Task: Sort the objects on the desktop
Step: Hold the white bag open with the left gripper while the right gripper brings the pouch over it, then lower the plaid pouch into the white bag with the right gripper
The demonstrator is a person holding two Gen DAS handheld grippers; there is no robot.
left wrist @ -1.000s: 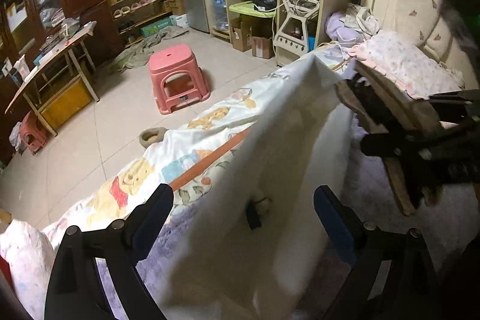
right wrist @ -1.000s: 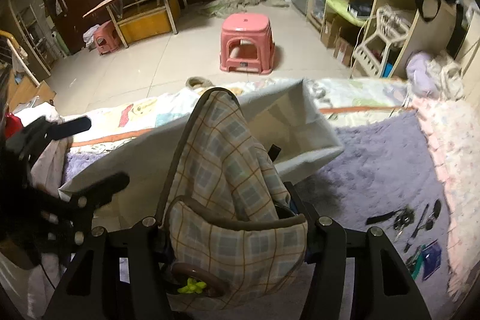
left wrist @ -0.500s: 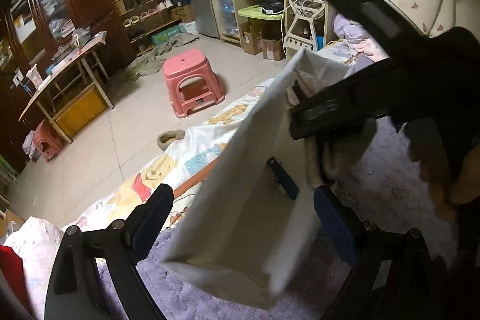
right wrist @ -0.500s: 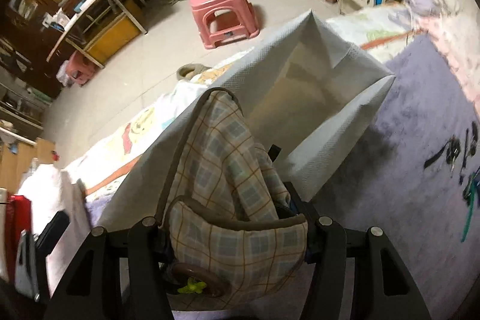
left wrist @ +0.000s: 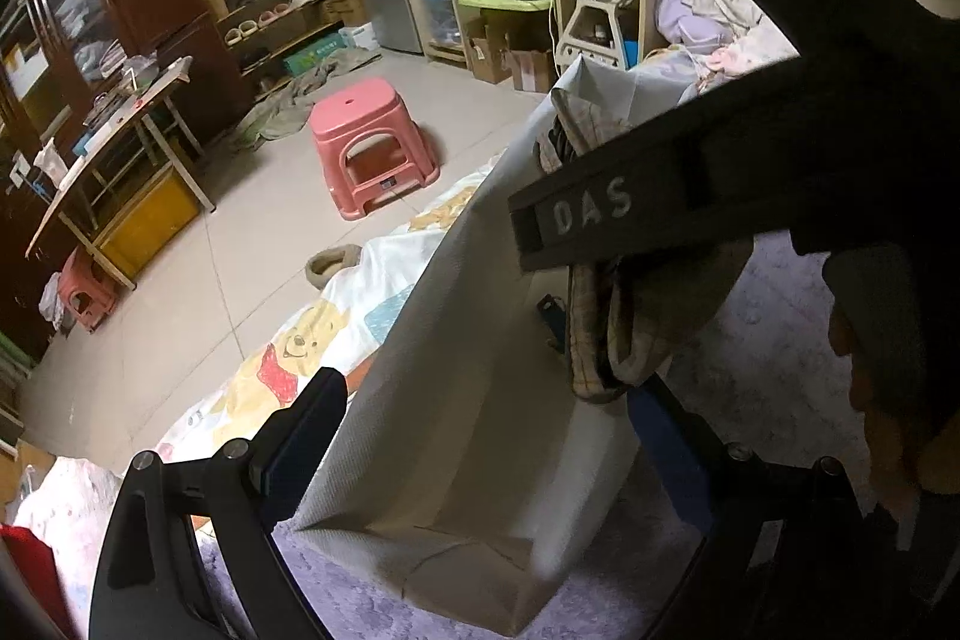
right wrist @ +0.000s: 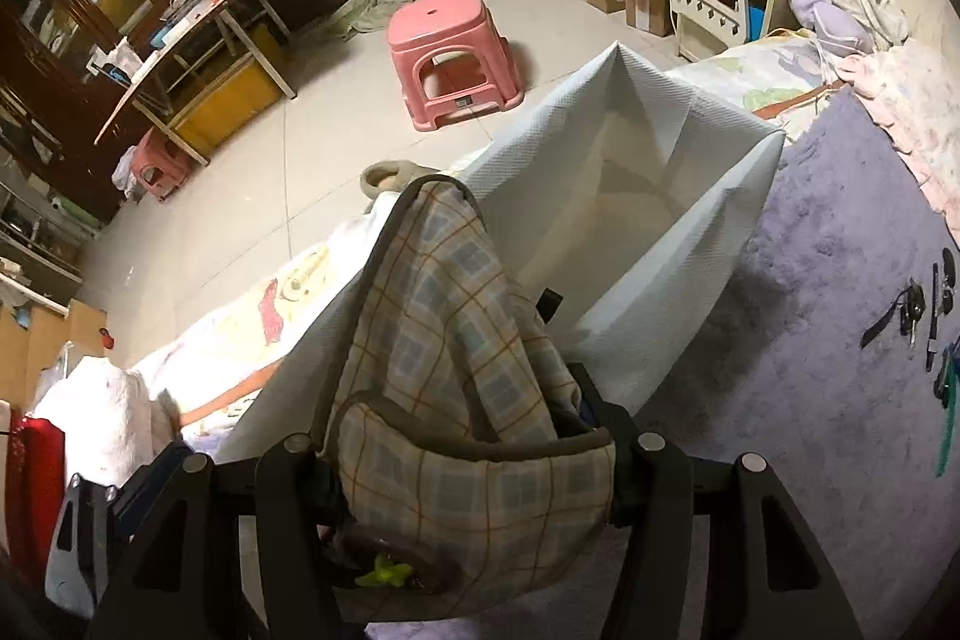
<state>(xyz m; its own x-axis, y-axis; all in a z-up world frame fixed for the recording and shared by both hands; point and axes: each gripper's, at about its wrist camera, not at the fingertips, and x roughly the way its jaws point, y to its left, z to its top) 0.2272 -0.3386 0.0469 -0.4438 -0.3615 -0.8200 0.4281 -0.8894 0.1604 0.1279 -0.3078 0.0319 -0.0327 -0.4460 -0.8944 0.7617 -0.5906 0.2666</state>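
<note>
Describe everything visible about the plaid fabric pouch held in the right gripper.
The plaid pouch is soft cloth in beige with blue-grey checks and thin orange lines, trimmed in brown piping, with a front pocket and a dark ring with a yellow-green bit at its bottom. The right gripper is shut on it, pads pressing both sides. It stands upright, its top flopping toward the open white bag, at whose near rim it is poised. The left wrist view shows it hanging below the gripper.

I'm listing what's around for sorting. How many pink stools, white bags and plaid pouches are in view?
pink stools: 2 (big stool, small stool)
white bag: 1
plaid pouch: 1
Total: 4
</note>
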